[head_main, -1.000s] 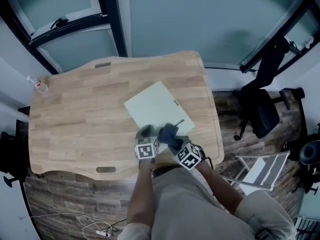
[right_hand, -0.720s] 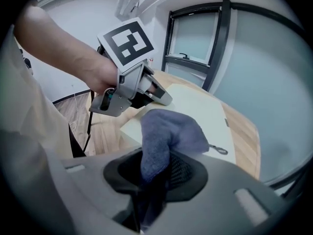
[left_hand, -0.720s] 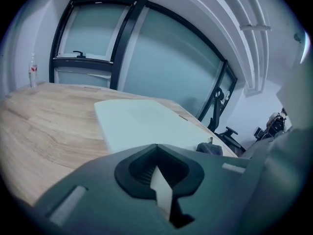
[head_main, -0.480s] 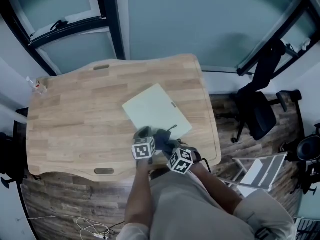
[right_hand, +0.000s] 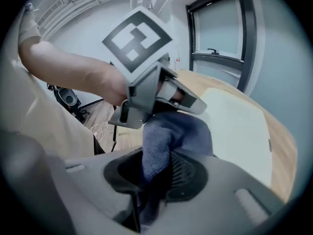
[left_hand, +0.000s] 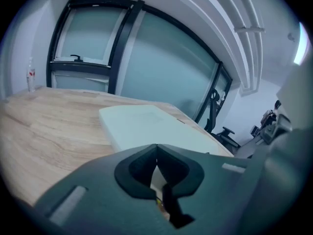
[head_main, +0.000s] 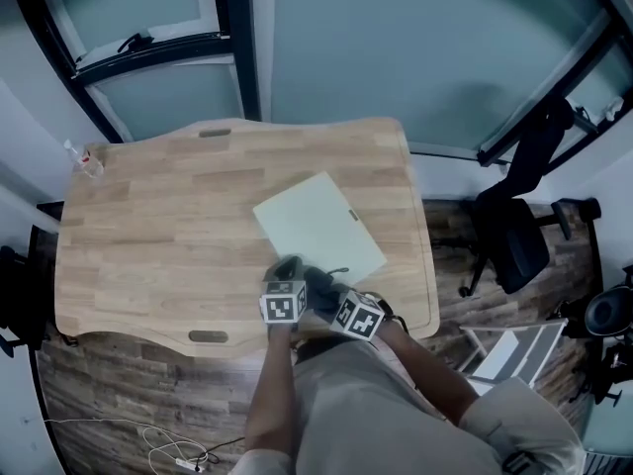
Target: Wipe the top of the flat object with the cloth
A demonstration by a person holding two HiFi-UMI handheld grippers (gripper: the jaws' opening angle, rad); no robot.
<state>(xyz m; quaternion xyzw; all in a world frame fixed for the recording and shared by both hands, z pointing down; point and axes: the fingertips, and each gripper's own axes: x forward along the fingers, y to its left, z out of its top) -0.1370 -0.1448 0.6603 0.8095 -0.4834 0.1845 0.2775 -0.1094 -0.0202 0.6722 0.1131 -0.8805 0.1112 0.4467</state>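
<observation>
A pale green flat board (head_main: 318,221) lies at an angle on the right half of the wooden table (head_main: 158,236). My left gripper (head_main: 287,265) sits at the board's near corner, jaws shut, with the pale board (left_hand: 146,124) showing between them (left_hand: 156,148). My right gripper (head_main: 331,290) is close beside it on the right, shut on a dark blue cloth (head_main: 319,282). The cloth (right_hand: 171,131) bunches out of the right gripper's jaws (right_hand: 156,158) and hangs over the board's near edge (right_hand: 234,121), just in front of the left gripper (right_hand: 186,99).
A small bottle (head_main: 87,161) stands at the table's far left corner. A black office chair (head_main: 519,236) is on the floor to the right, and cables (head_main: 168,443) lie at the near left. A dark-framed glass wall (head_main: 237,38) runs behind the table.
My right gripper has drawn the cloth back and left across the board towards its near edge, ending close to the left gripper. The left gripper stays at the board's corner.
</observation>
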